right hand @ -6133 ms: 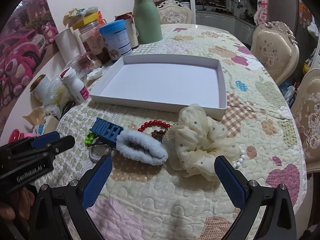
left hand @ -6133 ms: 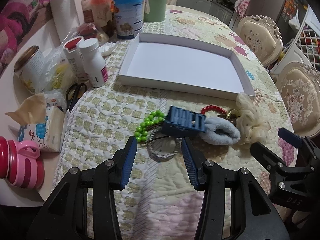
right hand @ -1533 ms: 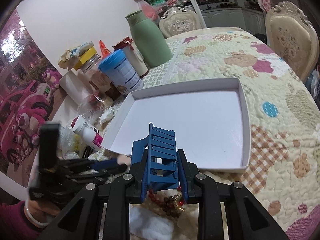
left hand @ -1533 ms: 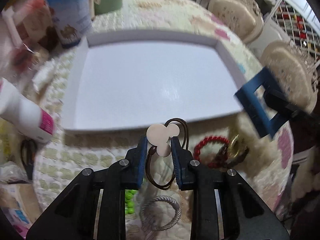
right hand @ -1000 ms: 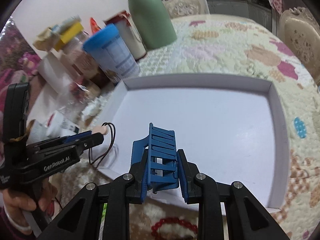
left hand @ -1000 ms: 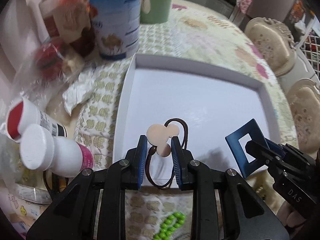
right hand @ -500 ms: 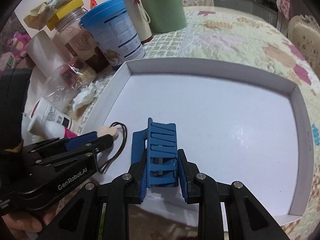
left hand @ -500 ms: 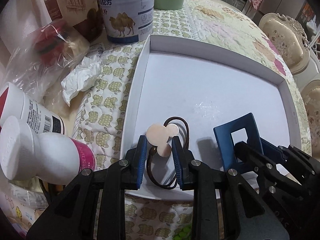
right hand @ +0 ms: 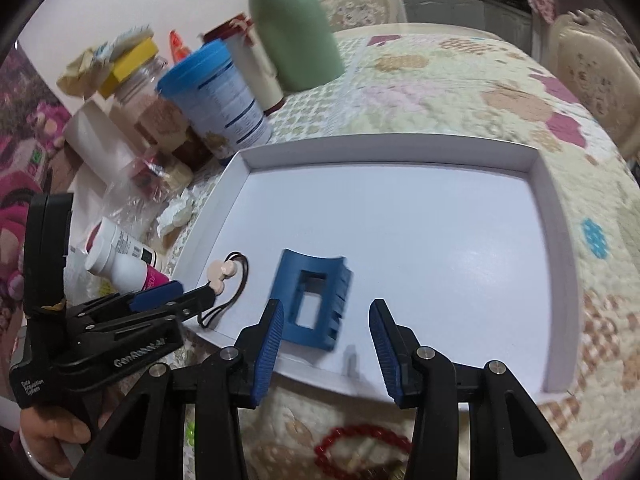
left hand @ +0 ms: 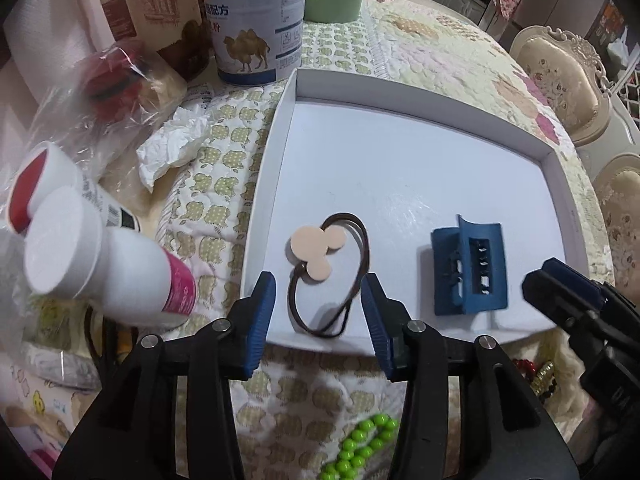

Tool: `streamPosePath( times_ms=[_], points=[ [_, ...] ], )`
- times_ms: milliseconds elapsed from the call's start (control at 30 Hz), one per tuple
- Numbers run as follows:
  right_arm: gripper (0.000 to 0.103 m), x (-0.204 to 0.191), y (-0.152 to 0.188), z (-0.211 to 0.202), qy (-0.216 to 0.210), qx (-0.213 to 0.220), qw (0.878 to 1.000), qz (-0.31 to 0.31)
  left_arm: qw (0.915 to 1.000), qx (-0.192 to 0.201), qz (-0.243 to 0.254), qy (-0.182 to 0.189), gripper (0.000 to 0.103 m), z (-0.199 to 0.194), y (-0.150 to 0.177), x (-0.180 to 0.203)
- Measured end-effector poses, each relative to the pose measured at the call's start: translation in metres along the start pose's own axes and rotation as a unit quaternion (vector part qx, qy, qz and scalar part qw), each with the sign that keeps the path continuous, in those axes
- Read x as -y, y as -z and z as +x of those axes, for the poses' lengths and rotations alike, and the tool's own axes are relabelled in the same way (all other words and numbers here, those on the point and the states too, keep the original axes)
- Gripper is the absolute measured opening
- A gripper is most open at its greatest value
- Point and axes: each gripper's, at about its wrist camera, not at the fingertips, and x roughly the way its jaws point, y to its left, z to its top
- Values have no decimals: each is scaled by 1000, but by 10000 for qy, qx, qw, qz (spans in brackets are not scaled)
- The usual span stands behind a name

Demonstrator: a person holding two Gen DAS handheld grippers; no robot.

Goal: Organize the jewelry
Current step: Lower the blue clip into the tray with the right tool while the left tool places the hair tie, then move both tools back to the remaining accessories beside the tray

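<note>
Bench: where chairs [left hand: 568, 76] are ranged, a quilted cloth [left hand: 424, 36] is spread.
Tray [left hand: 272, 168]: hair tie [left hand: 328, 276] and blue claw clip [left hand: 470, 272] are held.
Left tongs [left hand: 318, 316]: spread.
Right tongs [right hand: 326, 344]: spread.

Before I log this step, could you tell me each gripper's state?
Left gripper: open, hair tie released in tray.
Right gripper: open, blue hair claw released.

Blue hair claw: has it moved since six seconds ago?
Yes. The blue hair claw went from the quilt beside the green beads into the white tray, lying near its front edge, released from the right gripper.
</note>
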Motion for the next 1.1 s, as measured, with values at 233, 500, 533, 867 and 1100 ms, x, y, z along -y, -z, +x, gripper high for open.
streamPosePath(
  times_ms=[233, 500, 533, 867, 1100],
  points=[
    [43, 12, 18, -36, 117, 249, 9996, 44, 9998, 196, 106, -19, 45, -24, 14, 14],
    [43, 8, 45, -72, 220, 478, 9986, -98, 9992, 353, 187, 13, 45, -51, 38, 30],
    [43, 7, 47, -75, 219, 492, 9985, -120, 9991, 375, 194, 6, 45, -54, 42, 32],
    [44, 0, 78, -107, 271, 595, 9976, -230, 9981, 558, 260, -35, 45, -85, 78, 45],
    [45, 1, 97, -127, 306, 664, 9970, -265, 9972, 677, 317, -84, 45, -102, 101, 54]
  ],
)
